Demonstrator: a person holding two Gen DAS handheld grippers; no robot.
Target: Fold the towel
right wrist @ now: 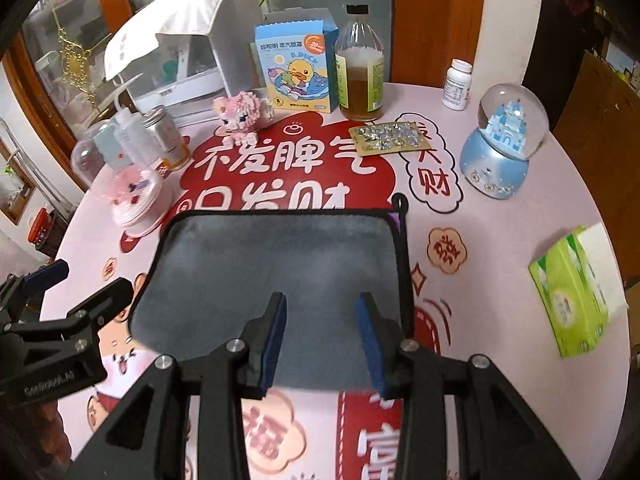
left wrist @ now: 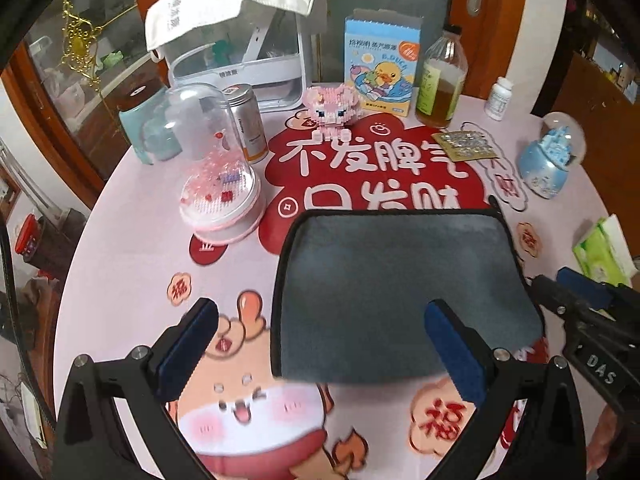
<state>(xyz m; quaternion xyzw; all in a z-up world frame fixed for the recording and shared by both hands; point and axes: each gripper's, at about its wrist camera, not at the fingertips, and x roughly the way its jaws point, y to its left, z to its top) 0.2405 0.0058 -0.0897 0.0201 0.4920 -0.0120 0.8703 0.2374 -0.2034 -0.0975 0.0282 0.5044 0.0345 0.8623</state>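
Grey towel [left wrist: 404,292] with black edging, flat on the tabletop [left wrist: 132,248] near its front edge, over the red print. Left hand-held gripper [left wrist: 320,344] above the towel's near left part, spread wide — right finger over the cloth, left finger over bare tabletop, nothing pinched. Right hand-held gripper [right wrist: 322,336] above the near right part, fingers apart though less so, both over the cloth, nothing between them. Beyond the towel: pink block pig [left wrist: 334,106], duck box [left wrist: 380,68], bottle [left wrist: 440,80] of amber liquid, foil blister card [left wrist: 466,146]. Left — a clear dome [left wrist: 212,160] on a pink base. Right — snow globe [right wrist: 504,144], green tissue pack [right wrist: 576,292].
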